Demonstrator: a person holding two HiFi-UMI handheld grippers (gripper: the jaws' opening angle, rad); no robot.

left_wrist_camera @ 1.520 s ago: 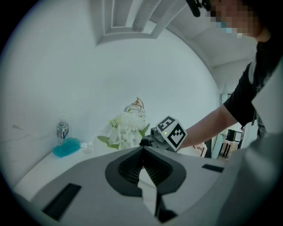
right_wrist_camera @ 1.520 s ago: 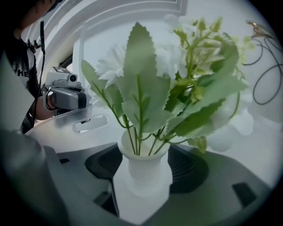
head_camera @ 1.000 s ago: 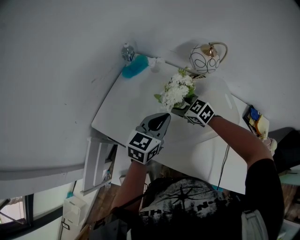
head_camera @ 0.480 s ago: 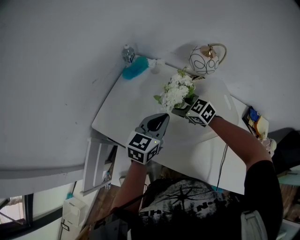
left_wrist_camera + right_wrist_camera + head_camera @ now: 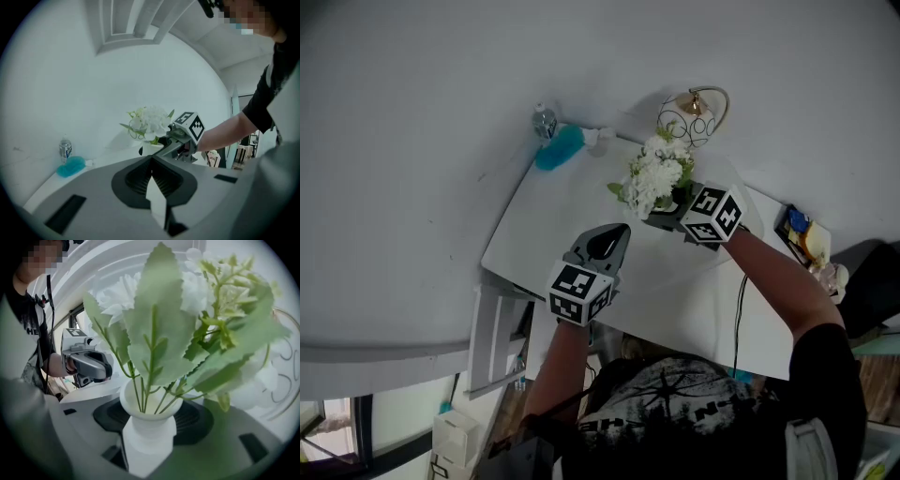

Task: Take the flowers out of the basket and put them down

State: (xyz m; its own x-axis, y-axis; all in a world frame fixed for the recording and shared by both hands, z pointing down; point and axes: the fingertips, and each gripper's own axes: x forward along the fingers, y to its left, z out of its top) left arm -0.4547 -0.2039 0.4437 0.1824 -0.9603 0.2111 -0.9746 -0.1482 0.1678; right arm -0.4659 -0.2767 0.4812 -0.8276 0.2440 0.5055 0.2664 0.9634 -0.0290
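White flowers [image 5: 657, 176] with green leaves stand in a small white vase [image 5: 147, 430]. My right gripper [image 5: 671, 212] is shut on the vase's body, its jaws either side of it over the white table [image 5: 572, 211]. The leaves and blooms [image 5: 157, 329] fill the right gripper view. From the left gripper view the bouquet [image 5: 149, 123] shows beyond the table's middle. The white basket [image 5: 681, 119] with a gold handle stands just behind the flowers. My left gripper [image 5: 613, 235] is shut and empty near the table's front edge. Whether the vase's base touches the table I cannot tell.
A blue duster [image 5: 557, 148] and a small bottle [image 5: 545, 121] lie at the table's far left corner by the wall. Coloured items [image 5: 803, 237] sit on a surface at the right. The table's left edge drops to a white frame [image 5: 492, 323].
The head view has shifted a little. My right gripper with the flowers now stands closer to the basket in the picture. The left gripper has hardly moved.
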